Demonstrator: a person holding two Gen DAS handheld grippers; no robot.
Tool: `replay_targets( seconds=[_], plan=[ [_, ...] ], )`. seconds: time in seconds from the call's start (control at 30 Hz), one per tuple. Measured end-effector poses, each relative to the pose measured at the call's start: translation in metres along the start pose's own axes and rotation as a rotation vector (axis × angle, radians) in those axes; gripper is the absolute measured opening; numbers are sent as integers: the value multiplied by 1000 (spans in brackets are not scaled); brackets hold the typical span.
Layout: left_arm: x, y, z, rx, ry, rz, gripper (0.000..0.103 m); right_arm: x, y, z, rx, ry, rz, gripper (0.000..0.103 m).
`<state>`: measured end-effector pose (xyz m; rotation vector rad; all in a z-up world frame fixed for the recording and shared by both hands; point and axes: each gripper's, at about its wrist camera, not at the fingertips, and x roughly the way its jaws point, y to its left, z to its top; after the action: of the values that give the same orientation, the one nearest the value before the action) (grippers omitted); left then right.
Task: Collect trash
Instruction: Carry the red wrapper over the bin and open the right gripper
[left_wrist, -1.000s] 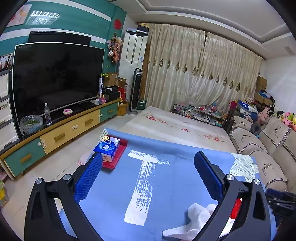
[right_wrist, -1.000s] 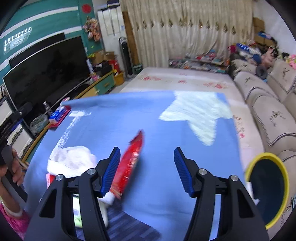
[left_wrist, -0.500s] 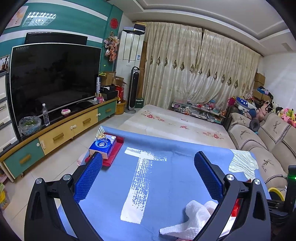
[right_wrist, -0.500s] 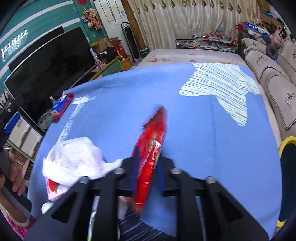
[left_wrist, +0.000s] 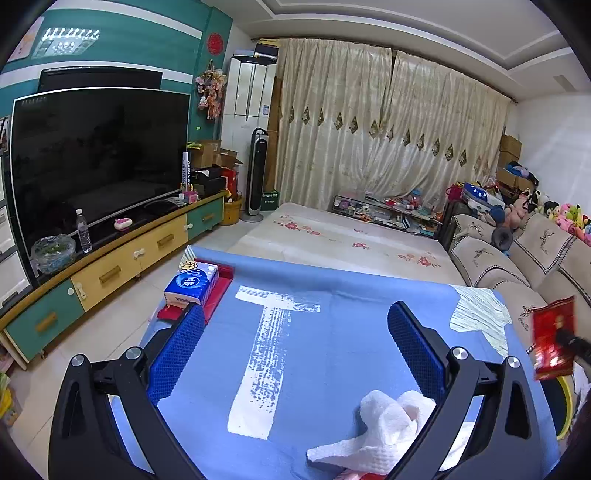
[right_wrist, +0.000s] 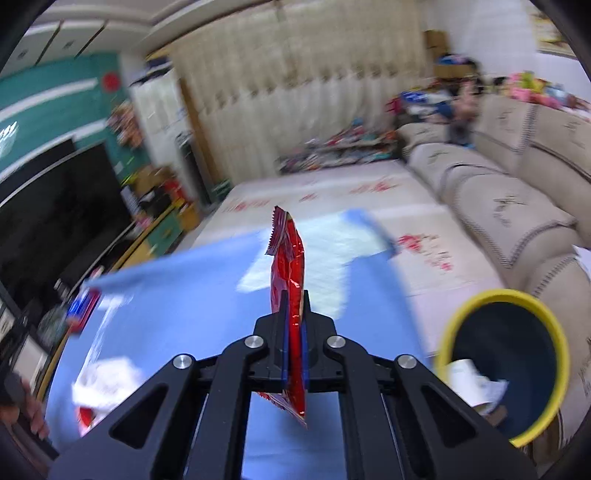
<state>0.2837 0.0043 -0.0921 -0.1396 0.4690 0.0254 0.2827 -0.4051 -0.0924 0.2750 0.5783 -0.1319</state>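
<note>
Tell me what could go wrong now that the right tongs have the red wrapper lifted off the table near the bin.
1. The right tongs pinch the red wrapper edge-on; the glossy foil might slip out before it reaches the yellow-rimmed bin.
2. The bin sits off to the side beyond the blue table edge, so an early release could drop the wrapper on the floor.
3. The crumpled tissue lies partly under the open left tongs and could get swept off.

Setting: domestic living room. Large television (left_wrist: 99, 155) on a teal-and-yellow media cabinet (left_wrist: 110, 273) at 9 o'clock; full-length beige curtains (left_wrist: 388, 147) at 12 o'clock. Beige sectional sofa (left_wrist: 517, 266) with plush toys (left_wrist: 565, 218) at 3 o'clock.
</note>
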Motion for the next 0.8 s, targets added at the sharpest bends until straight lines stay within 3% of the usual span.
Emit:
replay_targets(
  seconds=[0.1, 0.23, 0.5, 0.63, 0.8],
  plan=[
    [-1, -1, 0, -1, 0, 0, 98, -13, -41, 7, 54, -44, -118, 5],
    [-1, -2, -1, -2, -2, -5, 98, -23, -100, 11, 130, -40, -220, 5],
    [-3, -7, -3, 13, -4, -9, 98, -17, -189, -6, 256, 18, -339, 5],
    [-4, -8, -3, 13, -3, -9, 98, -5, -207, -14, 285, 43, -379, 7],
    [-4, -10, -4, 14, -1, -14, 98, 0, -213, -21, 304, 52, -406, 24]
  ],
)
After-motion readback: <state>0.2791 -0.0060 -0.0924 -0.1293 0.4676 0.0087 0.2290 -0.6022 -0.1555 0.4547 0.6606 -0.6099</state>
